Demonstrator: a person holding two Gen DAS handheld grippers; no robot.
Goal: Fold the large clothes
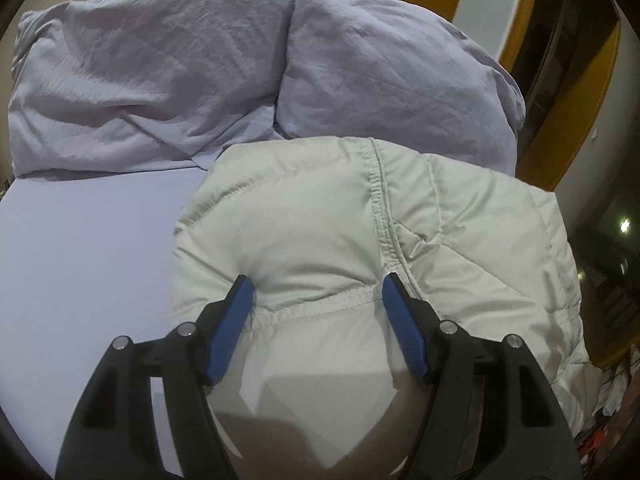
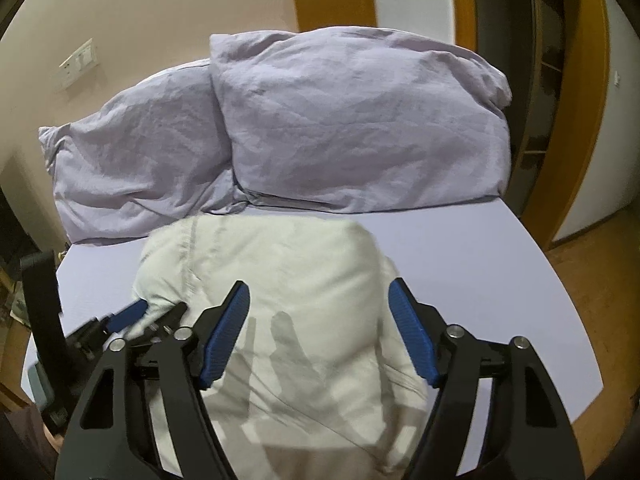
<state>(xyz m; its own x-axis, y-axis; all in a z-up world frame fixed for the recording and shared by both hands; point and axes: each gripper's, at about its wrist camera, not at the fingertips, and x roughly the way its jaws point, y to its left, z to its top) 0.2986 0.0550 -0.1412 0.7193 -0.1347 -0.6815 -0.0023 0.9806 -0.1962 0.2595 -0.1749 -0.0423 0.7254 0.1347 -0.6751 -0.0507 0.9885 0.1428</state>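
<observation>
A cream padded jacket (image 1: 320, 232) lies bunched in a folded heap on the lilac bed sheet (image 1: 88, 248). My left gripper (image 1: 316, 284) is open, its blue pads pressed down on either side of a seam of the jacket. In the right wrist view the jacket (image 2: 280, 280) lies below my right gripper (image 2: 320, 292), which is open and hovers just above it. The left gripper (image 2: 132, 316) shows at the jacket's left edge in that view.
Two lilac pillows (image 1: 152, 72) (image 1: 384, 68) lie at the head of the bed against a beige wall (image 2: 140, 20). A wooden door frame (image 2: 576, 100) and wood floor (image 2: 592, 280) are to the right. The bed's right edge (image 2: 560, 280) curves close to the jacket.
</observation>
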